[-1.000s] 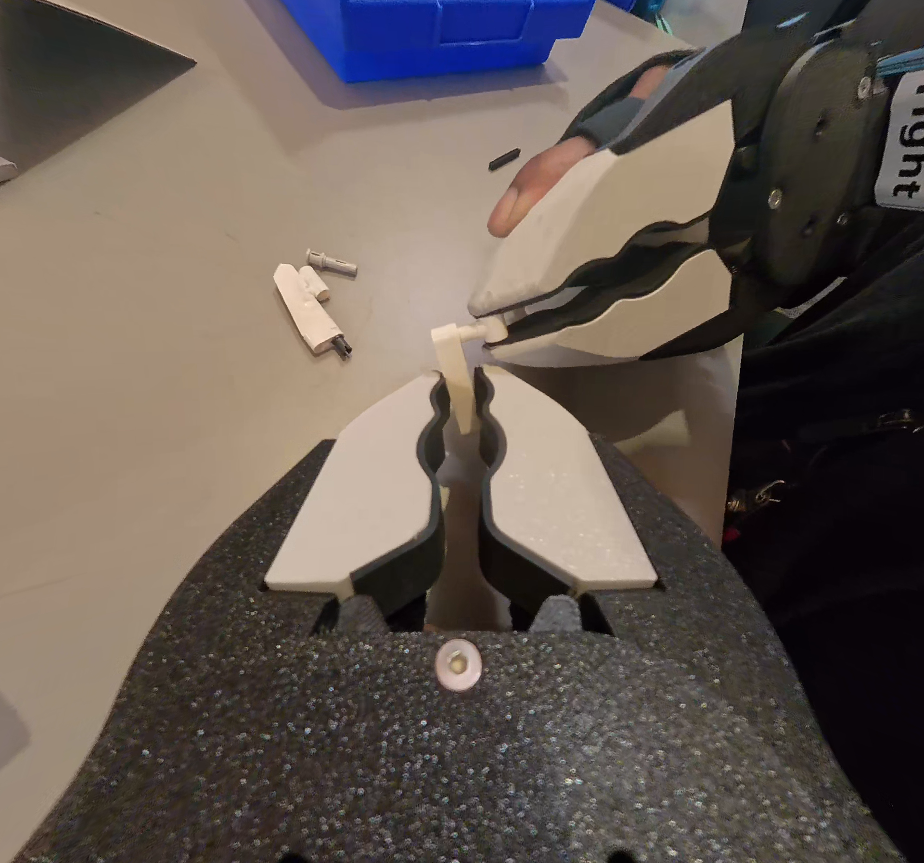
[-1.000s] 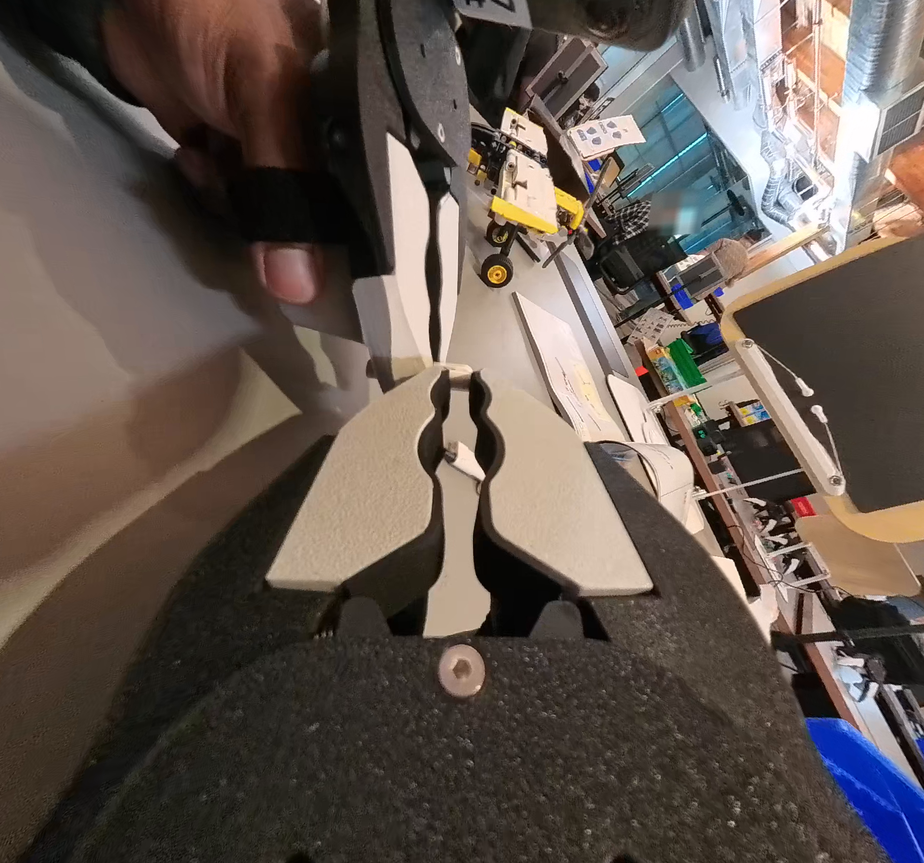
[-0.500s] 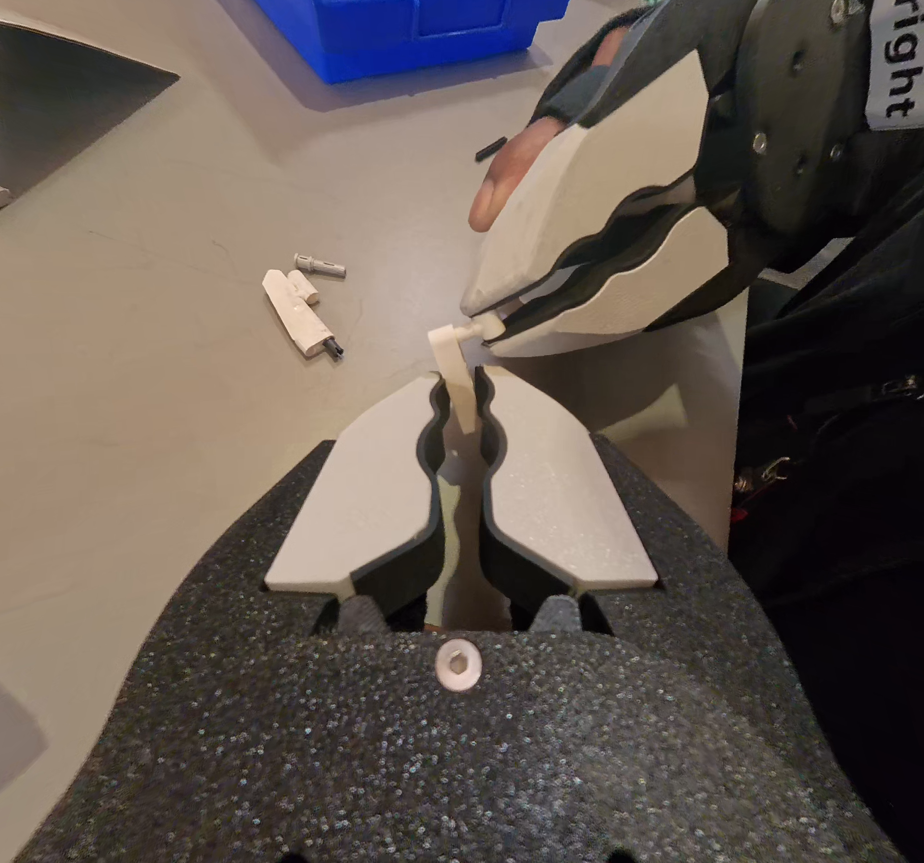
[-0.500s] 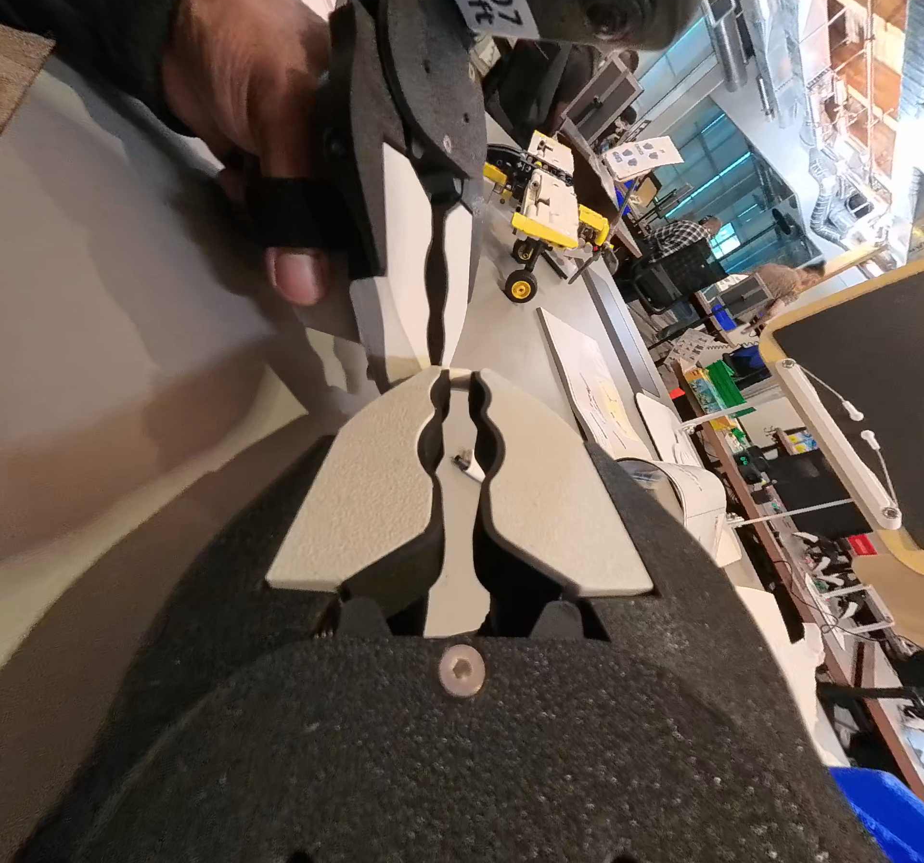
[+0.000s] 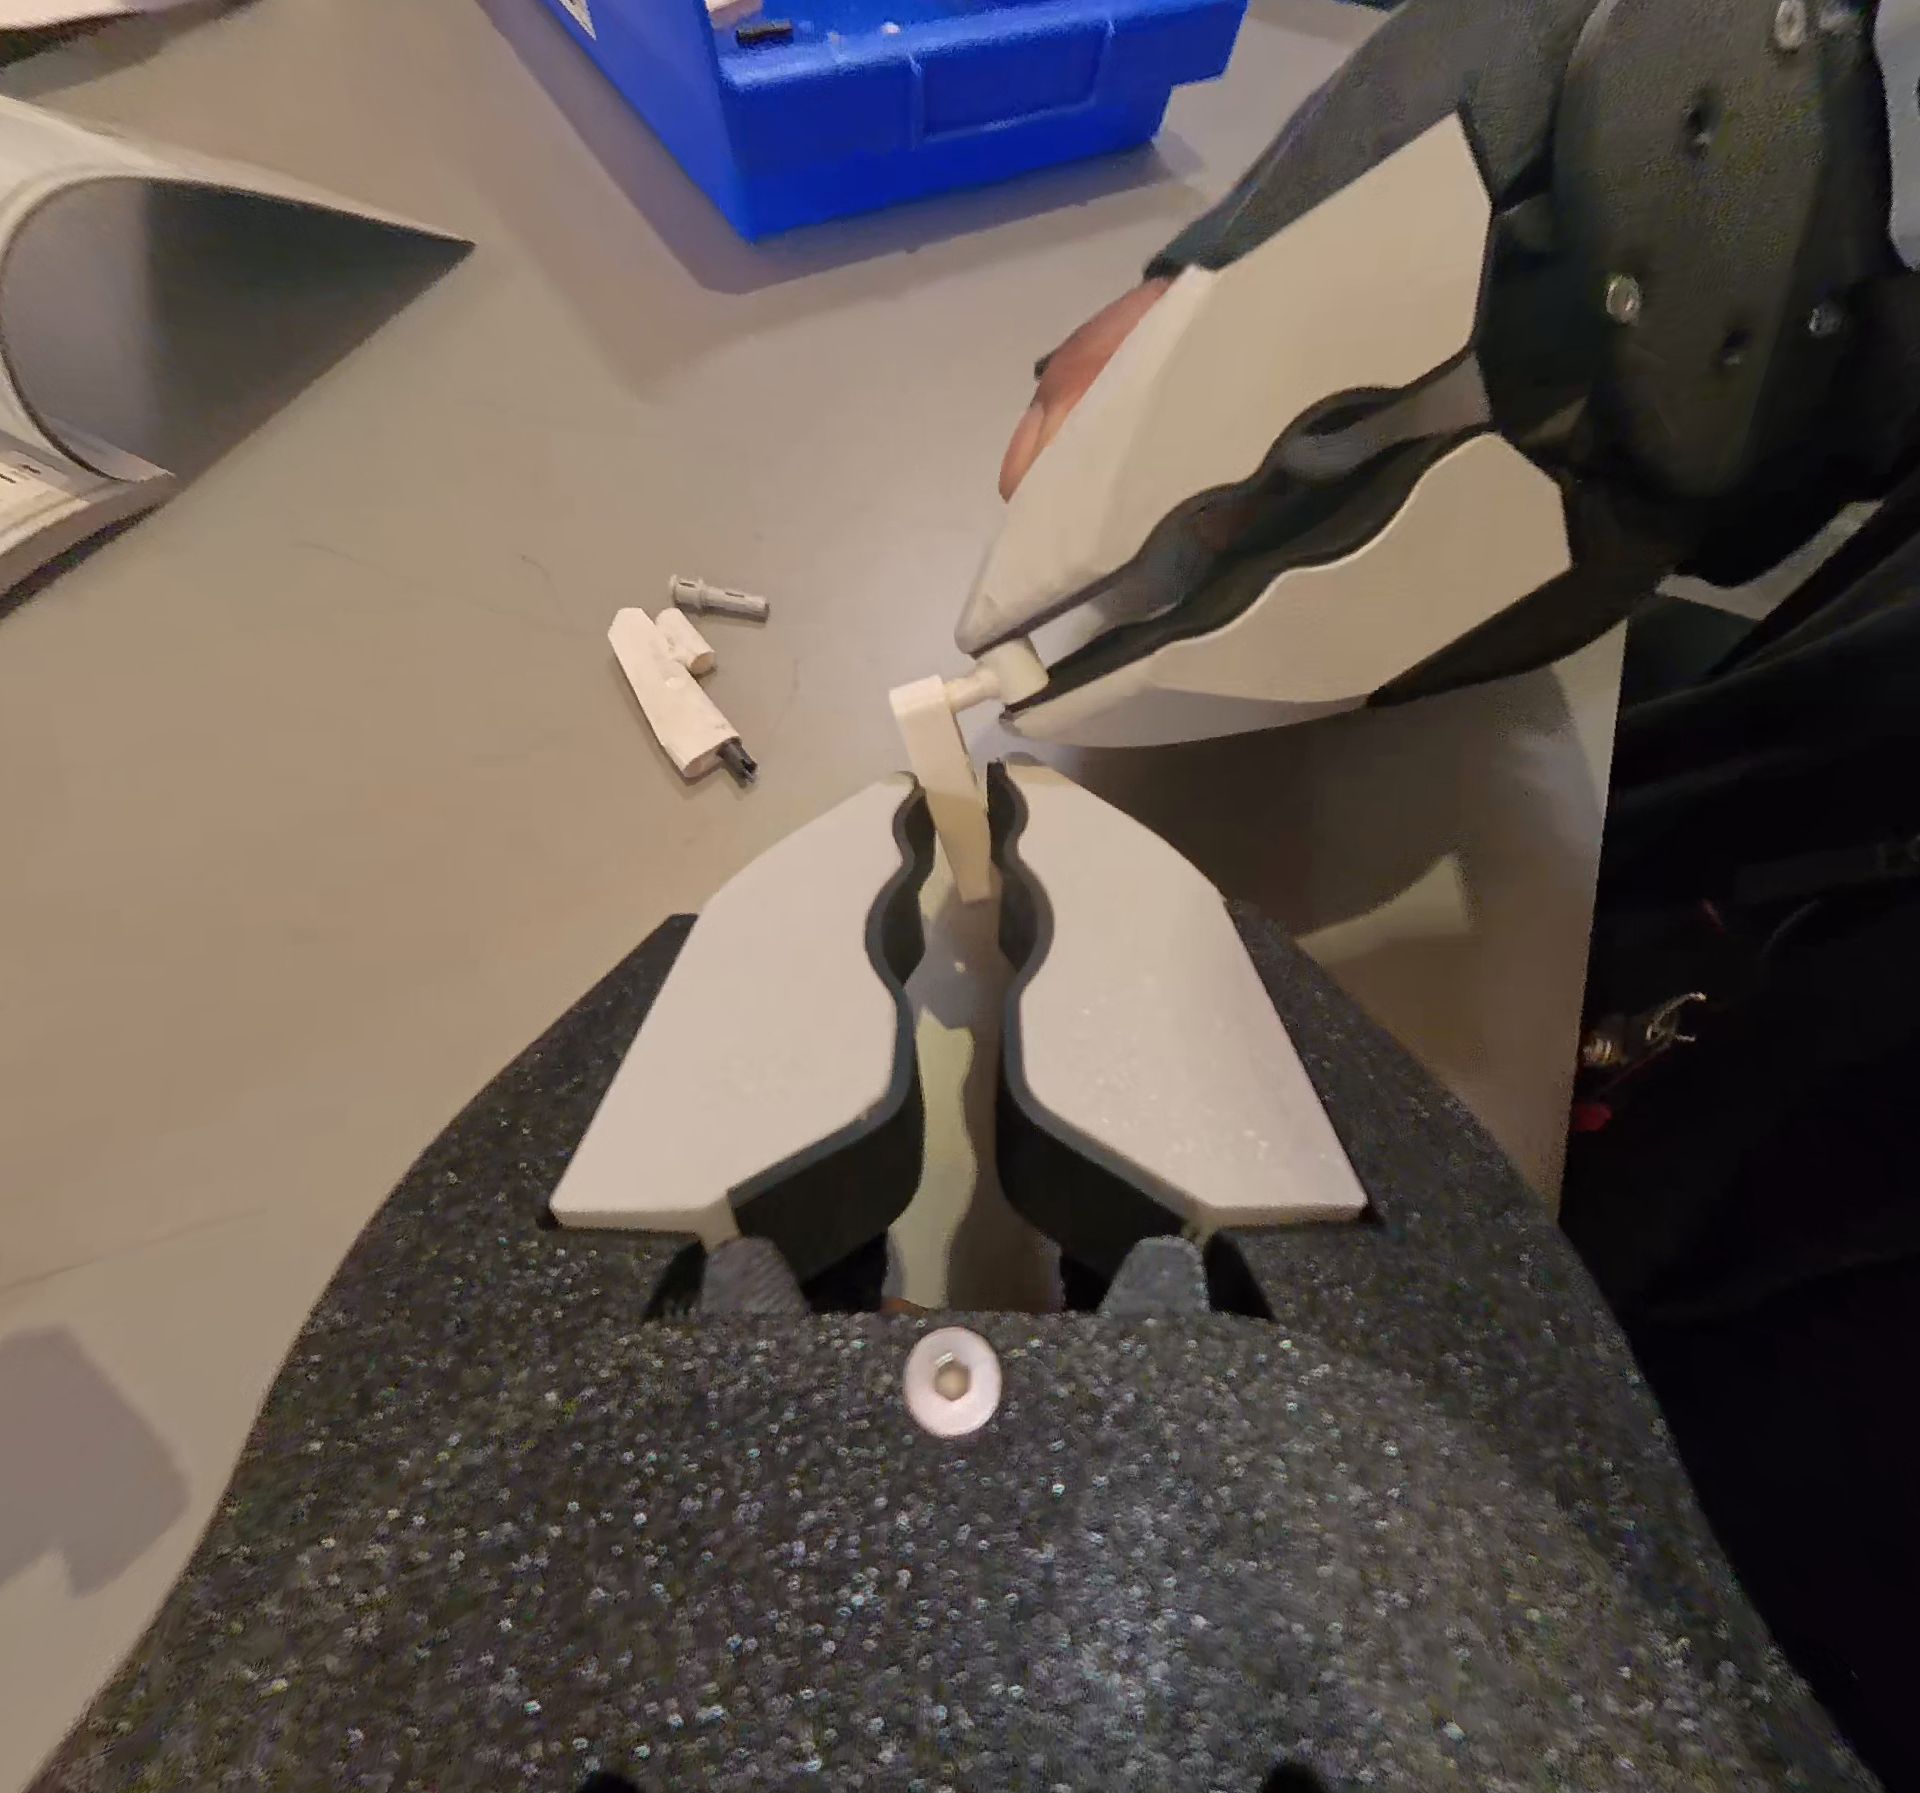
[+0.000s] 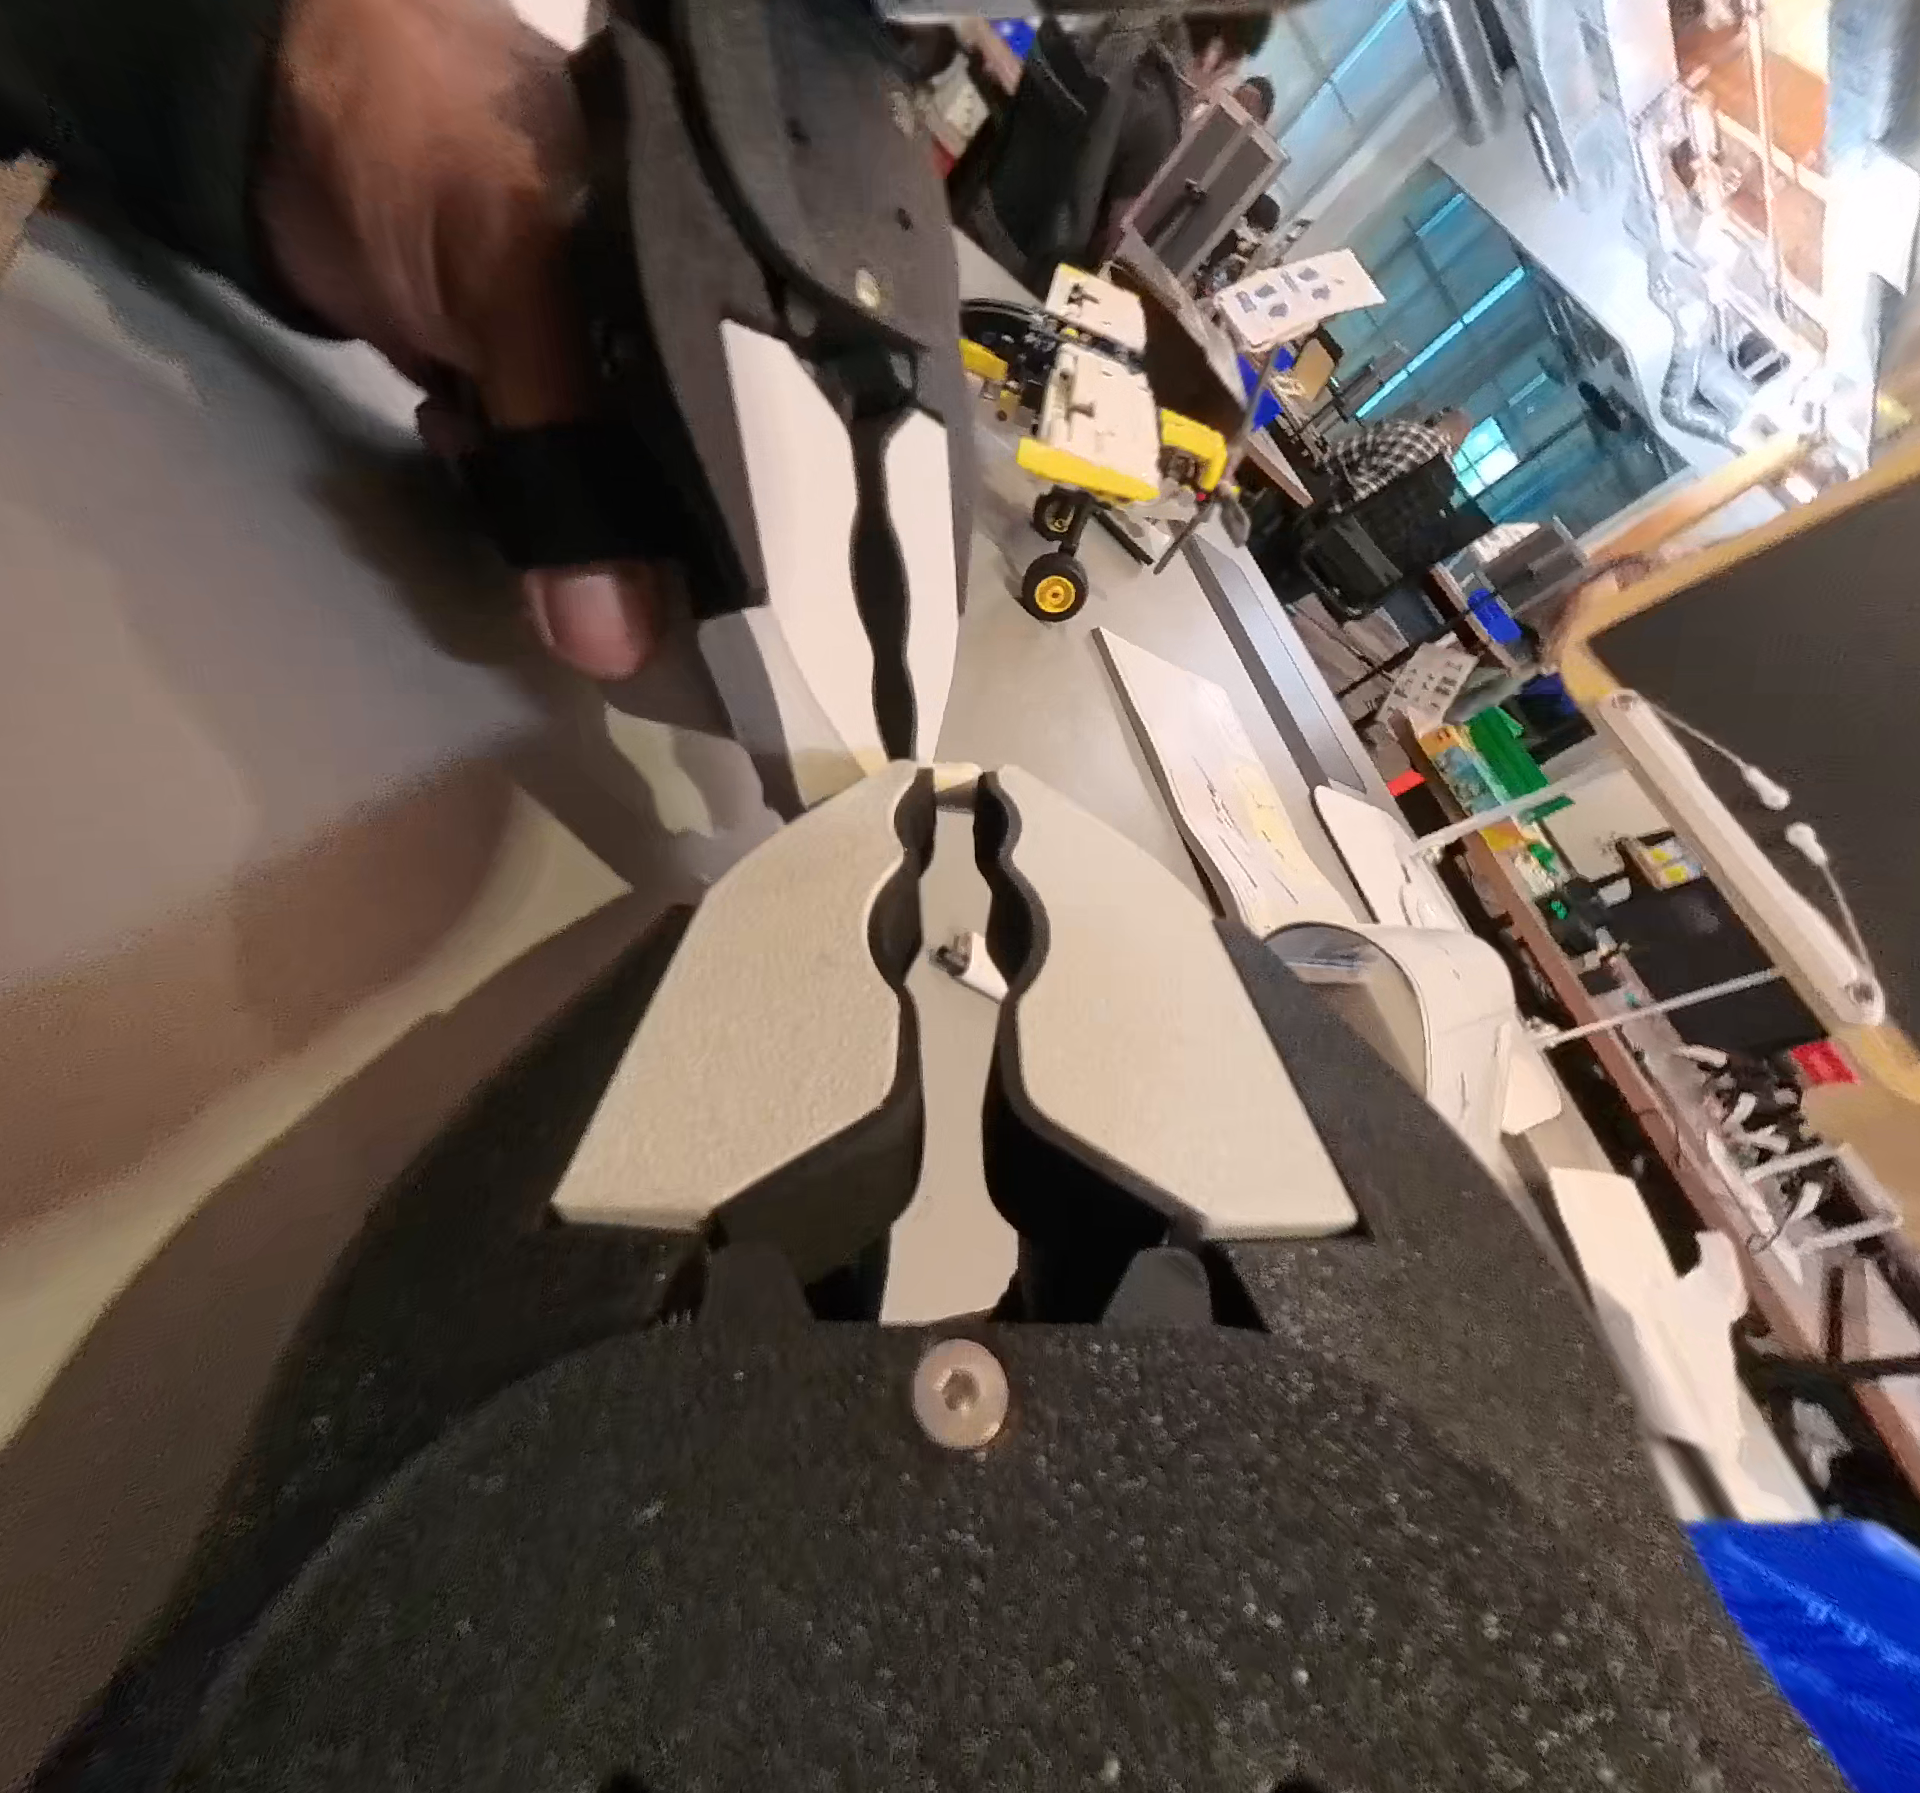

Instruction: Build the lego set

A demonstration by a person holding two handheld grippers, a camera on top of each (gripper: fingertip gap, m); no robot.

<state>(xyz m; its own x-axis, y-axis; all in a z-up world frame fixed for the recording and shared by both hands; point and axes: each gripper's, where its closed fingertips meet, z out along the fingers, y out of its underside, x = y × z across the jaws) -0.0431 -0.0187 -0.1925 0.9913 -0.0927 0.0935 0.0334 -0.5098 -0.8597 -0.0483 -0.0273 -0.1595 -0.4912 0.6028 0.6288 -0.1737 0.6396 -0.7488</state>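
Note:
In the left wrist view my left gripper (image 5: 961, 793) is shut on a cream flat beam (image 5: 940, 756) that stands up out of its tips. My right gripper (image 5: 1003, 689) comes in from the right and is shut on a short cream pin (image 5: 1006, 675) whose end sits in the top of the beam. In the right wrist view my right gripper (image 6: 956, 785) shows the pin (image 6: 958, 775) pinched at its tips. The left gripper (image 6: 899, 746) hangs just above it, with a hand (image 6: 416, 216) behind.
A blue bin (image 5: 935, 112) with small parts stands at the back. A white beam piece with a black pin (image 5: 670, 694) and a grey pin (image 5: 717, 593) lie on the grey table (image 5: 312, 808). An open booklet (image 5: 156, 309) lies left. A yellow-white wheeled model (image 6: 1101, 434) stands farther off. My left and right fingertips are right by each other.
Both grippers keep their holds, joined at the beam and pin. The pair has shifted slightly over the table; the blue bin shows more in the left wrist view.

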